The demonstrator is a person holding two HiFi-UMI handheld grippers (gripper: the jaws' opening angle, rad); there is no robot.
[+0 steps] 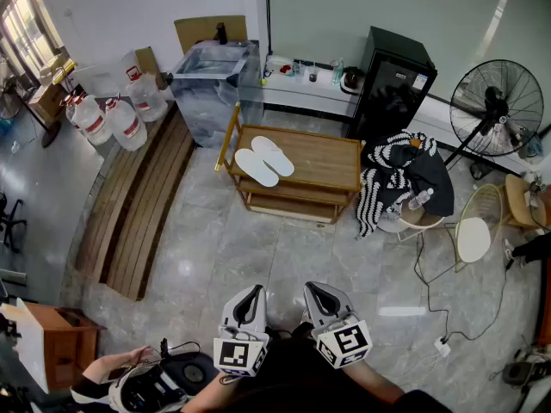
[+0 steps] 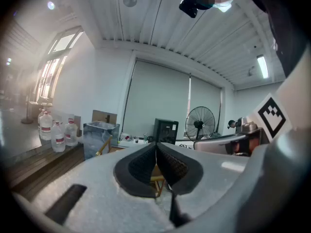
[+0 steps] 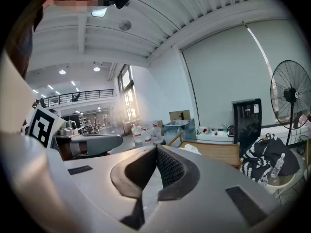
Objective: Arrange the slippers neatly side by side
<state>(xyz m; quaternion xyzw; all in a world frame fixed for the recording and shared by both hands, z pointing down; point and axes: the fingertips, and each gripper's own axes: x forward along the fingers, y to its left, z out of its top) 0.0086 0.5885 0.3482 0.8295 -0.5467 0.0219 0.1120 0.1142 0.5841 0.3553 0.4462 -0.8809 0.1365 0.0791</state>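
Observation:
Two white slippers (image 1: 264, 160) lie side by side on the left part of a low wooden table (image 1: 323, 163), well ahead of me across the floor. Close to my body at the bottom of the head view, my left gripper (image 1: 253, 292) and right gripper (image 1: 312, 288) are held next to each other, far from the table. Both are shut with nothing between their jaws. In the right gripper view a bit of white slipper (image 3: 191, 149) shows on the table (image 3: 218, 151) beyond the closed jaw tips (image 3: 156, 146). The left gripper view shows its tips (image 2: 156, 143) meeting.
A black-and-white striped cloth (image 1: 398, 170) lies over a seat right of the table. A standing fan (image 1: 497, 107) is at the far right and a black cabinet (image 1: 391, 84) behind the table. Water jugs (image 1: 112, 120) and wooden planks (image 1: 142, 199) are at the left. A cable (image 1: 430, 286) runs over the tiled floor.

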